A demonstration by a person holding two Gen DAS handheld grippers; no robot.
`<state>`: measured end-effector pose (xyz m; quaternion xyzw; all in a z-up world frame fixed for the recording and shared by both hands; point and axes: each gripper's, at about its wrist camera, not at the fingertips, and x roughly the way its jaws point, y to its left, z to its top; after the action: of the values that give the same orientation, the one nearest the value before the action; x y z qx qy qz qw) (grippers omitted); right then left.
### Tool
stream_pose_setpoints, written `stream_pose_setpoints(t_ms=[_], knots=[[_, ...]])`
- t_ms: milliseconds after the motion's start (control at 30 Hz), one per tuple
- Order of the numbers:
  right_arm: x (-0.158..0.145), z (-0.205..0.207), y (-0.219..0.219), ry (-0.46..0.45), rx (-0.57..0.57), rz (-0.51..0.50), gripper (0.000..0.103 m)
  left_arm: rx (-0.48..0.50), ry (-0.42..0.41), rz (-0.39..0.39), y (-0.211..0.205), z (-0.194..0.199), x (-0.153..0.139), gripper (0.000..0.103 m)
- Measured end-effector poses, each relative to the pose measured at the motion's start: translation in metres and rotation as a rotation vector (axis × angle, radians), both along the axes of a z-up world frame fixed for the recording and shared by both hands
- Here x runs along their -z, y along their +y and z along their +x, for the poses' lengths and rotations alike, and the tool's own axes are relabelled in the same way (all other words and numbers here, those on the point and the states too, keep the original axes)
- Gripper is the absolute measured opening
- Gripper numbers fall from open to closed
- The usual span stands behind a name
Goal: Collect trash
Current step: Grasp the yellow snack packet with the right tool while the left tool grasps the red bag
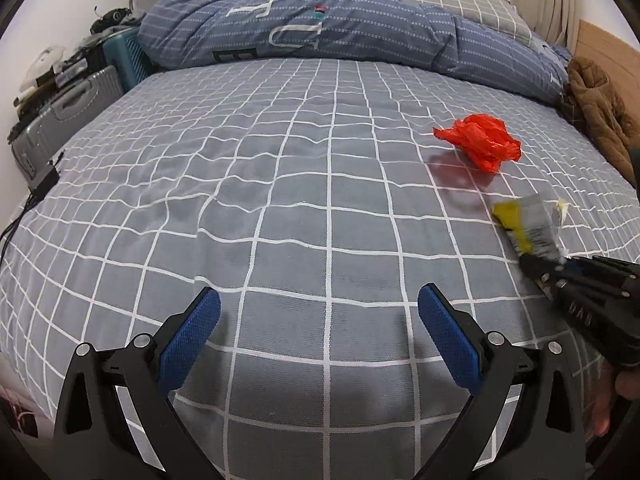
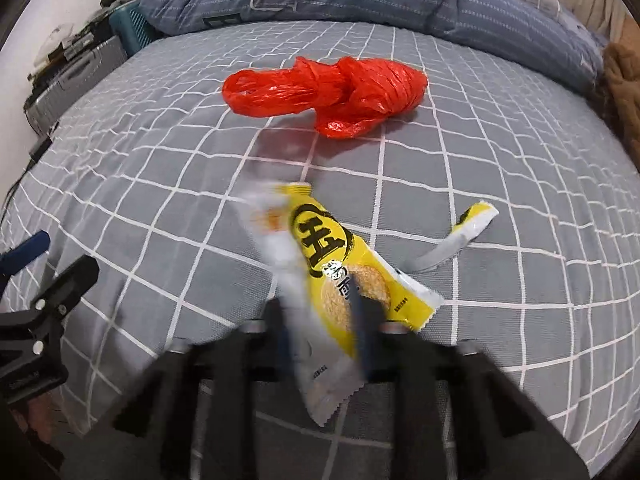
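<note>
On a bed (image 1: 280,208) with a grey checked sheet, the left tool (image 1: 319,334) hovers nearest, pads wide apart, holding nothing. At its 3 o'clock the right tool (image 2: 332,332) is clamped on a yellow wrapper (image 2: 340,264). A torn strip (image 2: 468,232) lies at 2 o'clock. Farther, at 12 o'clock, sits a red bag (image 2: 332,88). A blue duvet (image 1: 320,28) lies beyond.

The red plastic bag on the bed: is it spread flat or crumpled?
Crumpled. The red plastic bag lies bunched and twisted into a lump on the checked bedsheet.
</note>
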<state>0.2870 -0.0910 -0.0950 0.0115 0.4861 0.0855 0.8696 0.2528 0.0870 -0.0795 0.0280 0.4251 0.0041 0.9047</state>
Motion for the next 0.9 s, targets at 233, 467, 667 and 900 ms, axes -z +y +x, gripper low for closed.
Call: stream_pose_setpoints(t_ms=[233,467,667,900], knots=[[-0.028,-0.009,-0.033,-0.078,0.043,0.031,0.001,0.04,0.0,-0.013,-0.015,0.009,-0.01,0.097],[-0.058,-0.016,-0.095,-0.162,0.124,0.036,0.001,0.175,-0.016,-0.033,-0.064,0.052,-0.041,0.097],[-0.067,-0.022,-0.138,-0.185,0.168,0.028,0.001,0.282,0.01,-0.022,-0.117,0.101,-0.053,0.097],[-0.064,-0.025,-0.174,-0.186,0.221,0.066,0.001,0.351,0.073,0.06,-0.163,0.162,-0.036,0.097]])
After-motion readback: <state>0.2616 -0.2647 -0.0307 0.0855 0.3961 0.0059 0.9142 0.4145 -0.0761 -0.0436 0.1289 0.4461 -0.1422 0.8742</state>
